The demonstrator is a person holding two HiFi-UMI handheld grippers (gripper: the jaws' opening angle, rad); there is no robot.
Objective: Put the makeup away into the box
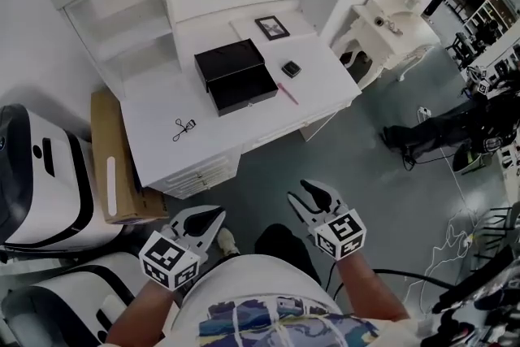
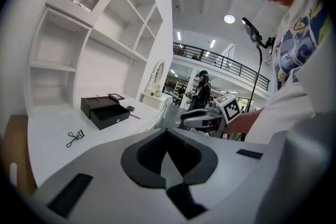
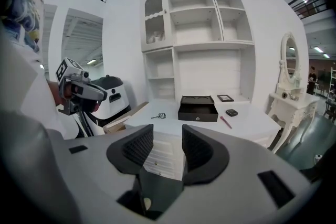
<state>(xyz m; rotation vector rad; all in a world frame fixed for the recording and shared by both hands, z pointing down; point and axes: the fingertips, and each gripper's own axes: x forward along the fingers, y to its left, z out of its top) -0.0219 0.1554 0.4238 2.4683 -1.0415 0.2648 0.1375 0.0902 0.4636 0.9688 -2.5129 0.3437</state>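
Note:
A black box with its drawer pulled open stands on the white desk. On the desk lie a black eyelash curler, a dark compact and a pink stick; a small picture frame sits behind. Both grippers hover over the floor well short of the desk. My left gripper has its pad tips together and holds nothing. My right gripper is open, and only the desk front shows through the gap between its pads. The box lies straight ahead in the right gripper view.
Open shelves rise behind the desk. Beside it on the left lean a cardboard box and white machines. A white vanity table with an oval mirror stands to the right. A person stands further right.

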